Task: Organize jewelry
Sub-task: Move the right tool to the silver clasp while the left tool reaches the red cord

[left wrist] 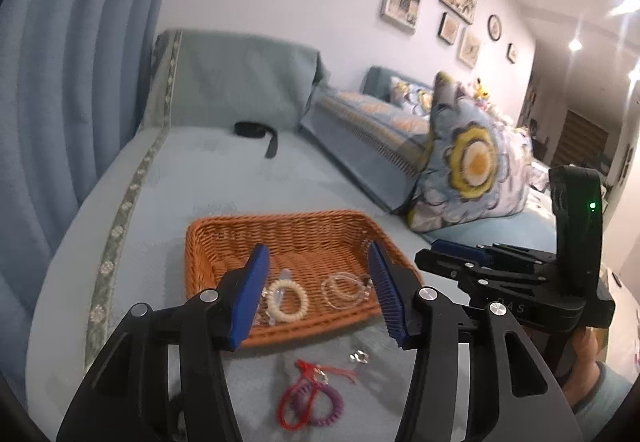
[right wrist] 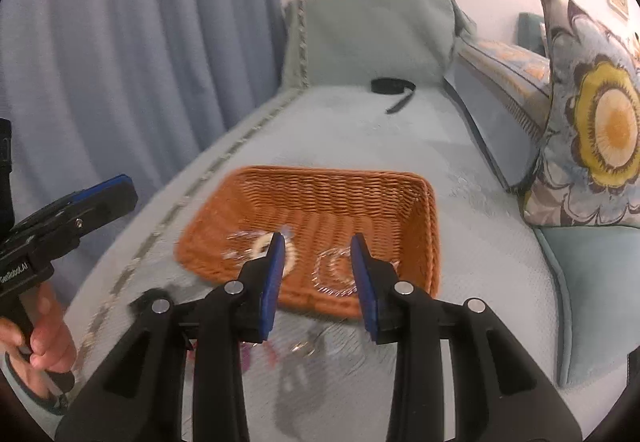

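Note:
An orange wicker basket sits on the pale blue sofa cover. Inside lie a cream spiral bracelet, a clear bracelet and small clear pieces. In front of the basket lie a red coil band, a purple coil band, a red string piece and a small silver ring. My left gripper is open and empty above the basket's near edge. My right gripper is open and empty, also over the near edge.
A black strap lies far back on the sofa. A flowered cushion stands at the right. Blue curtains hang at the left. The right gripper shows in the left wrist view.

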